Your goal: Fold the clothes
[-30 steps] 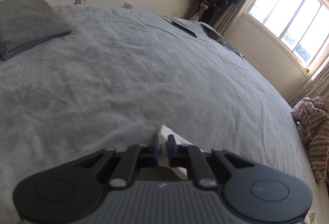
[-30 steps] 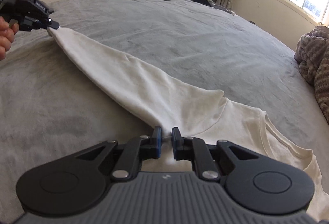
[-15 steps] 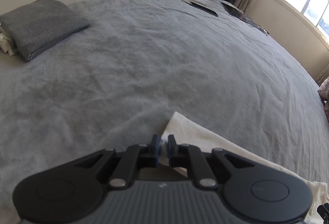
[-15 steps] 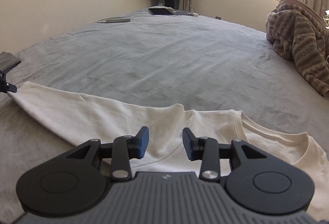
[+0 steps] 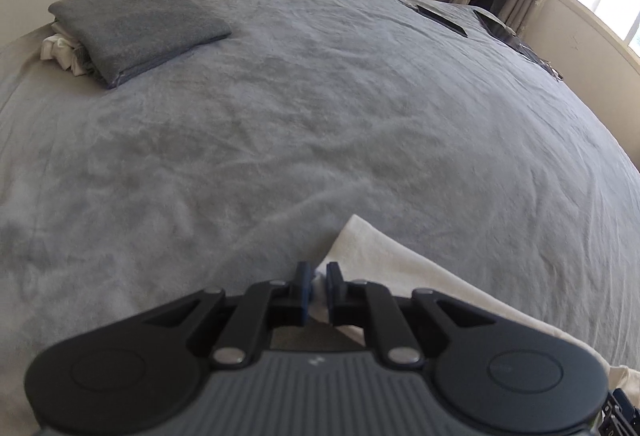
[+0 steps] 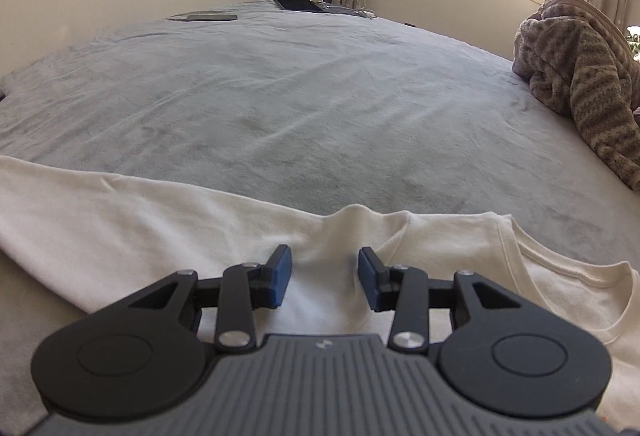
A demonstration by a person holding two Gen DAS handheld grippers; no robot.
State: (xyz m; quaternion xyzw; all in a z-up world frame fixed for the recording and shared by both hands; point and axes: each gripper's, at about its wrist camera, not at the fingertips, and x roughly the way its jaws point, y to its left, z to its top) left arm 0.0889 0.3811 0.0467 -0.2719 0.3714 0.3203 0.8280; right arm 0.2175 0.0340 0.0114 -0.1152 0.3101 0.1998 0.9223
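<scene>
Since a second ago the right gripper (image 6: 324, 278) has let go of the cream shirt (image 6: 160, 236) and hovers with jaws apart; the left gripper (image 5: 316, 282) stays clamped on the sleeve cuff (image 5: 360, 240), now lowered near the grey bedspread (image 5: 320, 116); the sleeve looks ready to fold.

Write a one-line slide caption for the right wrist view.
Right gripper open above a cream long-sleeved shirt spread on the grey bed, with a striped brown garment at the bed's edge.
</scene>
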